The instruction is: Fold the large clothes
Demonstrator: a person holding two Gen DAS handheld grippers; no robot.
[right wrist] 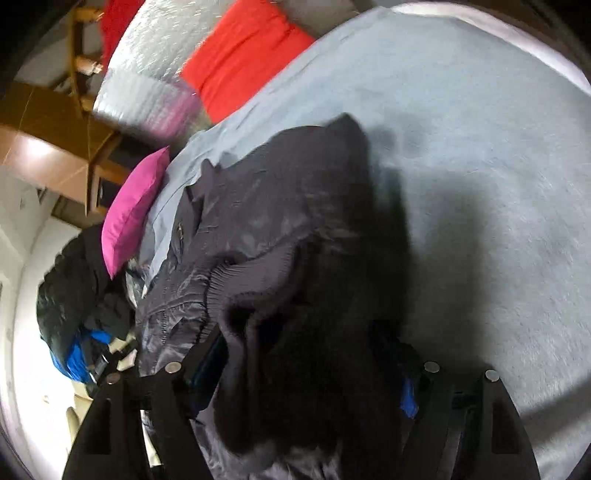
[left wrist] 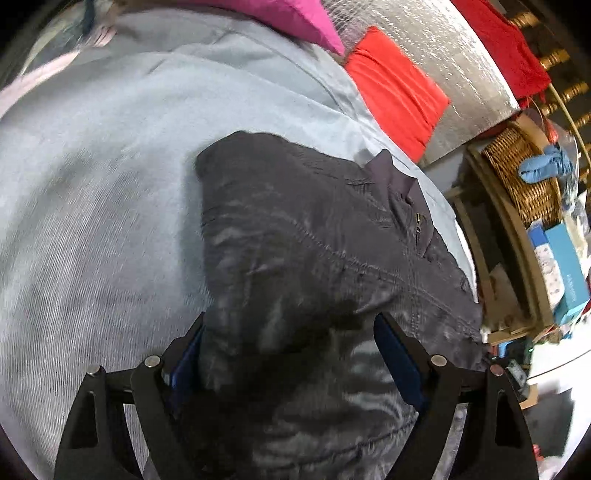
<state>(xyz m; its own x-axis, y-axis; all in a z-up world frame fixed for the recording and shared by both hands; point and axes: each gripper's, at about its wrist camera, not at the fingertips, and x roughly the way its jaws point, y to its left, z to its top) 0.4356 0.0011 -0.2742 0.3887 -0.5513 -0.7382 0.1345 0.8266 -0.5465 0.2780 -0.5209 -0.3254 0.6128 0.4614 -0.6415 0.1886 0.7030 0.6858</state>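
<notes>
A dark grey jacket point(left wrist: 314, 236) with a zip pocket lies on a light blue bed sheet point(left wrist: 96, 192). My left gripper point(left wrist: 291, 328) has its jaws wide apart, with jacket fabric bunched between the blue pads. In the right wrist view the jacket point(right wrist: 280, 206) is crumpled, and its ribbed knit hem point(right wrist: 251, 273) hangs between the fingers of my right gripper point(right wrist: 299, 343). That gripper's jaws are spread, and the dark cloth hides the pads, so I cannot see a grip. The sheet point(right wrist: 461, 147) spreads to the right.
A red pillow point(left wrist: 395, 92) and a magenta pillow point(left wrist: 295, 18) lie at the bed's far edge beside a silver quilted mat point(left wrist: 443, 48). A wicker basket point(left wrist: 524, 173) and boxes stand right of the bed. A pile of dark clothes point(right wrist: 74, 291) lies beside the magenta pillow point(right wrist: 133, 218).
</notes>
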